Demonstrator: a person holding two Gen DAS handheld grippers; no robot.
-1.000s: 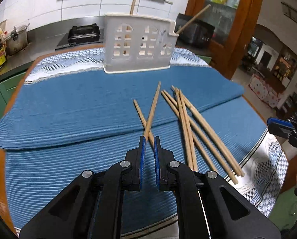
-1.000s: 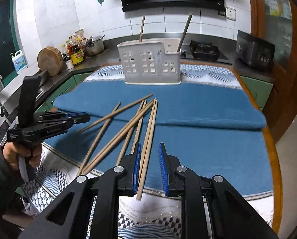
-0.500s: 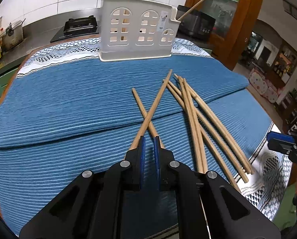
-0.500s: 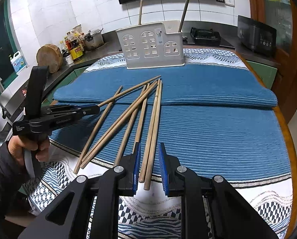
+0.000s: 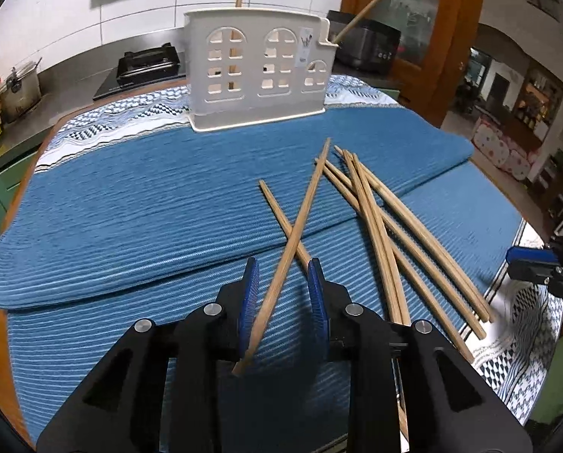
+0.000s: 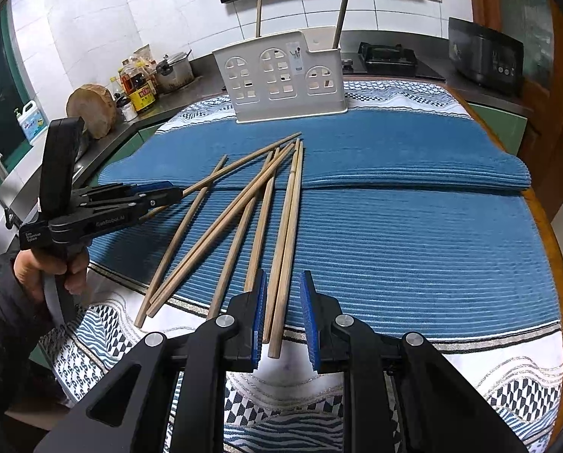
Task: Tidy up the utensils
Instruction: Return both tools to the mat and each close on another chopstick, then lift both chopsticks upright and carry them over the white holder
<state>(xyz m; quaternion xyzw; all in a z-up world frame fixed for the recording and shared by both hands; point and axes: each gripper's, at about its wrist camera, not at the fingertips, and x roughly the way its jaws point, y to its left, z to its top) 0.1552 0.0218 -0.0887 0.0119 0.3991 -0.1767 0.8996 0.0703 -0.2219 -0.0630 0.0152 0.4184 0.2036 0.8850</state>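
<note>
Several wooden chopsticks [image 5: 379, 207] lie fanned on a blue mat [image 5: 130, 204]. My left gripper [image 5: 283, 270] is open, its jaws on either side of one chopstick [image 5: 300, 222] that crosses over another. In the right wrist view the left gripper [image 6: 175, 194] shows at the left over that chopstick's end. My right gripper [image 6: 283, 281] is open around the near ends of two chopsticks [image 6: 287, 234]. A white utensil holder [image 5: 256, 64] stands upright at the mat's far edge with two chopsticks in it; it also shows in the right wrist view [image 6: 285, 79].
A patterned cloth [image 6: 470, 370] lies under the mat on a round wooden table [image 6: 545, 219]. A counter behind holds a gas stove [image 5: 147, 64], pots and bottles [image 6: 138, 87]. A black appliance [image 6: 483, 56] stands at the right.
My left gripper has opened and now straddles the crossing chopstick. My right gripper has moved forward and opened a little around two chopsticks' ends.
</note>
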